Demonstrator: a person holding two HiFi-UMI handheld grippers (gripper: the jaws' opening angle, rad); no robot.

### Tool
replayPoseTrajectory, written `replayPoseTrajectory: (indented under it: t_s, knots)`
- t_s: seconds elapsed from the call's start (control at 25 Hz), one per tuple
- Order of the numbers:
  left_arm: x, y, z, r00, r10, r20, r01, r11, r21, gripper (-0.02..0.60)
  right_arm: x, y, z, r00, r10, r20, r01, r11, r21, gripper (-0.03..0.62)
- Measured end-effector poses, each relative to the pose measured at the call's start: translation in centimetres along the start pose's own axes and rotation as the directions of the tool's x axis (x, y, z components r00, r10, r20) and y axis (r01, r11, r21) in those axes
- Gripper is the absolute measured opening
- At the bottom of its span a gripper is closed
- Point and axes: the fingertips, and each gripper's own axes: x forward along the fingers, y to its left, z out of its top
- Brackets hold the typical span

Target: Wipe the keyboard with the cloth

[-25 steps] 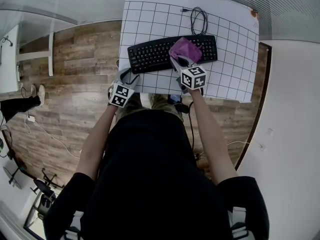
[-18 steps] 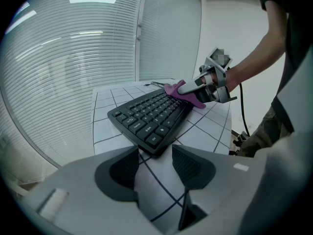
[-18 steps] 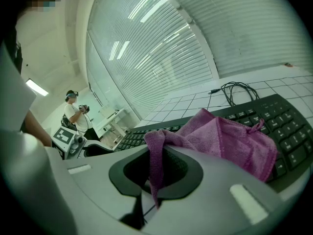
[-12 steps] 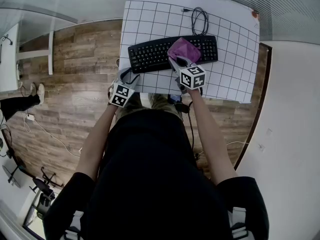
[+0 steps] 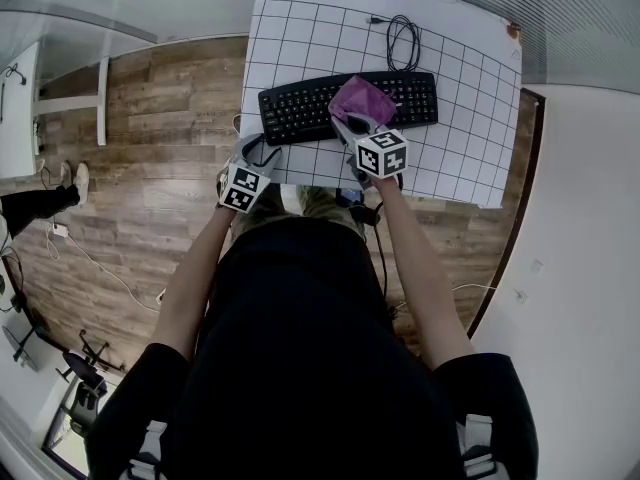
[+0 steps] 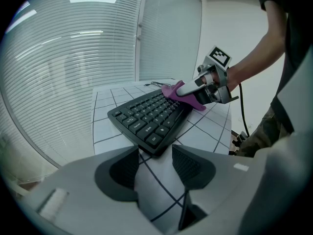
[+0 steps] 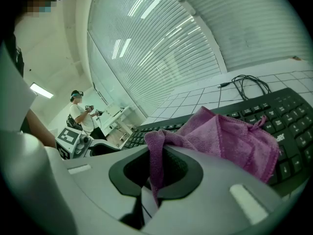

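Observation:
A black keyboard (image 5: 300, 111) lies across the white gridded table (image 5: 460, 148). A purple cloth (image 5: 362, 100) rests on its middle keys, and my right gripper (image 5: 352, 126) is shut on the cloth's near edge. In the right gripper view the cloth (image 7: 230, 138) spreads over the keyboard (image 7: 288, 114) and a fold of it hangs pinched between the jaws (image 7: 155, 173). My left gripper (image 5: 252, 152) is open and holds nothing, just short of the keyboard's left near corner. From the left gripper view the keyboard (image 6: 146, 119) lies ahead of the open jaws (image 6: 154, 168), with the cloth (image 6: 172, 90) farther along.
A coiled black cable (image 5: 398, 38) lies on the table behind the keyboard. The table's front edge is close to the person's body, and wooden floor (image 5: 150, 118) lies to the left. Another person (image 7: 83, 112) stands far off in the room.
My right gripper and the cloth have slid a little to the left along the keyboard. The left gripper has hardly moved.

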Motion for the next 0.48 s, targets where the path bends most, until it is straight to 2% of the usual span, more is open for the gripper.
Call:
replayPoseTrajectory:
  t_s: [0.24, 0.48]
  knots:
    - [-0.1, 0.1, 0.3, 1.000, 0.002, 0.003, -0.003, 1.000, 0.005, 0.198, 0.3, 0.3, 0.0, 1.000, 0.009, -0.001, -0.009, 1.000, 0.010, 0.041]
    - [0.0, 0.1, 0.3, 1.000, 0.001, 0.002, -0.001, 1.000, 0.000, 0.198, 1.6, 2.4, -0.6, 0.998, 0.057, -0.033, -0.058, 0.998, -0.014, 0.042]
